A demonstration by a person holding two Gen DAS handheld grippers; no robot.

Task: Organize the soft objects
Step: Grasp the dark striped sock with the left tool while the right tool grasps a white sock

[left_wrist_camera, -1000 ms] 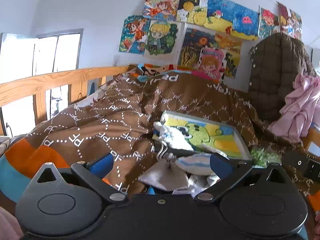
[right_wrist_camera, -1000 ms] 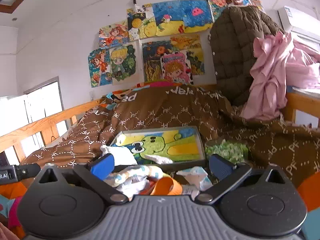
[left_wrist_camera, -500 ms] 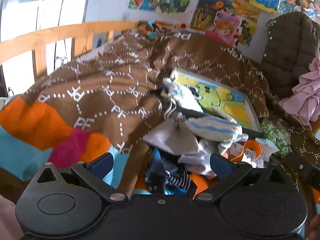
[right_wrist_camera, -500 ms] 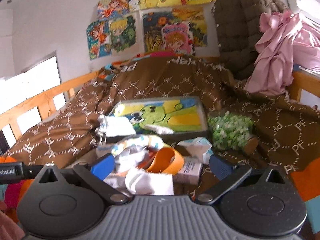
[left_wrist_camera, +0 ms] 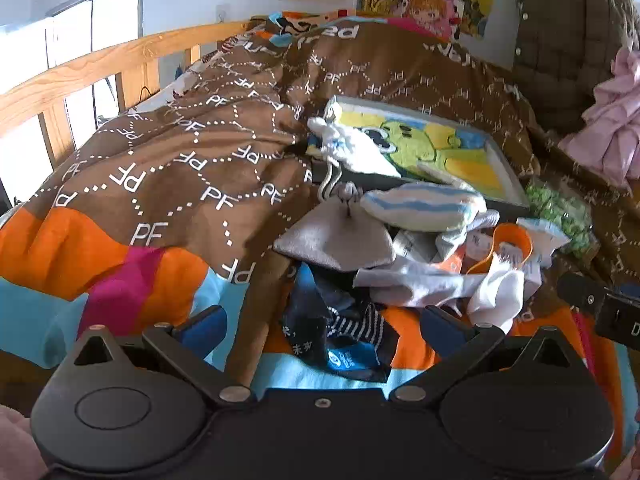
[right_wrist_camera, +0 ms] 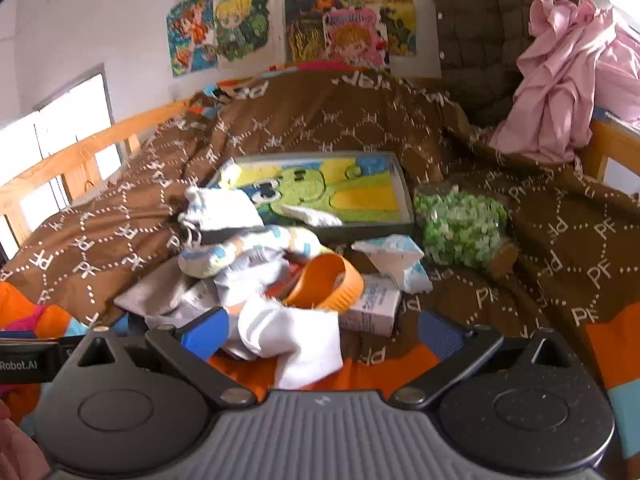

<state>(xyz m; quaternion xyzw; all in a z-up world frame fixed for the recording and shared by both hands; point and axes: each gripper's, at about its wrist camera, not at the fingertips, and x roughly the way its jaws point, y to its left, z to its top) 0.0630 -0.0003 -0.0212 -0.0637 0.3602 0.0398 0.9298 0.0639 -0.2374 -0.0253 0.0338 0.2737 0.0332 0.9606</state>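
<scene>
White cotton, a crumpled sock (right_wrist_camera: 292, 344) is lying on the bedspread (right_wrist_camera: 560, 240) directly ahead of the right gripper (right_wrist_camera: 320, 332), between its spread fingers and nearer than the left gripper (left_wrist_camera: 320, 332), which is also gaping, empty, over a navy striped sock (left_wrist_camera: 340, 332). Just behind are crowding an orange band (right_wrist_camera: 328, 284), a small carton (right_wrist_camera: 372, 308) and a framed picture (right_wrist_camera: 328, 196).

Frame centre: framed cartoon picture (right_wrist_camera: 320, 196) on brown quilt (left_wrist_camera: 192, 152). Upper right: pink garment (right_wrist_camera: 560, 80). Wall posters (right_wrist_camera: 240, 24) along top.
</scene>
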